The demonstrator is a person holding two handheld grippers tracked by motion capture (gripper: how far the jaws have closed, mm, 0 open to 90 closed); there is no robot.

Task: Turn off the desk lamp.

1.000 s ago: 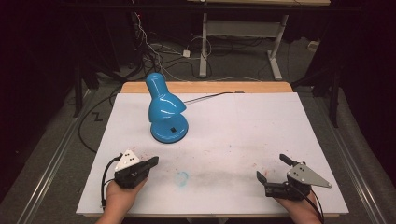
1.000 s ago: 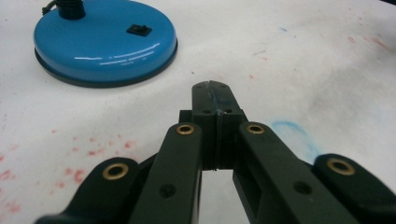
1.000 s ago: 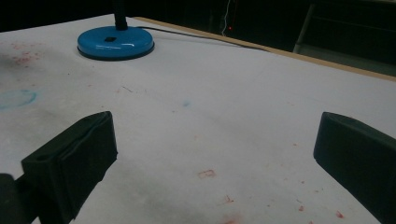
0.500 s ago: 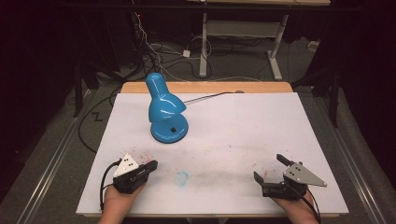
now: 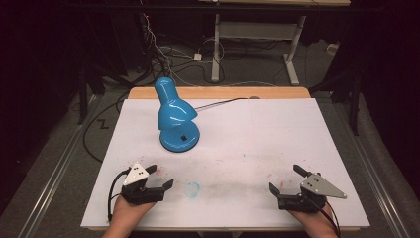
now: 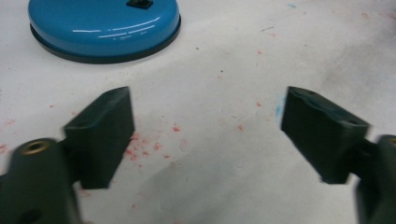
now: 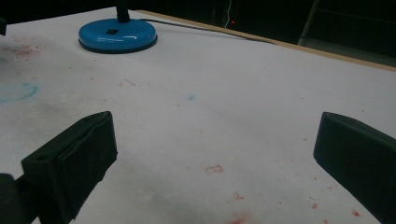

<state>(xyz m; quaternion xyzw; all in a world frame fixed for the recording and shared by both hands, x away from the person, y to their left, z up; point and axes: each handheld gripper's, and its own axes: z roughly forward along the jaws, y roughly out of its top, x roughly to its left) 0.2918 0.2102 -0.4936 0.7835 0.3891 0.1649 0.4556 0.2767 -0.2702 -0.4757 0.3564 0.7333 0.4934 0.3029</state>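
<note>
Left gripper (image 5: 159,176): jaws just opening, now spread, nothing between them. Right gripper (image 5: 282,178): jaws spread, empty. Blue desk lamp (image 5: 176,119): upright on table (image 5: 297,129), ahead of left gripper, well apart, untouched. Judgement: work at start; approach and grasp of lamp both outstanding

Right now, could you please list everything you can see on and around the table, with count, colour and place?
Desk lamp: one, glossy blue, back left of the table, round base flat on the sheet.
Lamp cord: one, black, running from the lamp toward the far edge.
Table sheet: one, white, with red specks and a faint blue ring.
Table: one, wooden edge at the far side.
Floor cables: several, behind the table.
Left gripper: one, black, near left corner, jaws just opened, nothing between.
Right gripper: one, black, near right corner, open.
</note>
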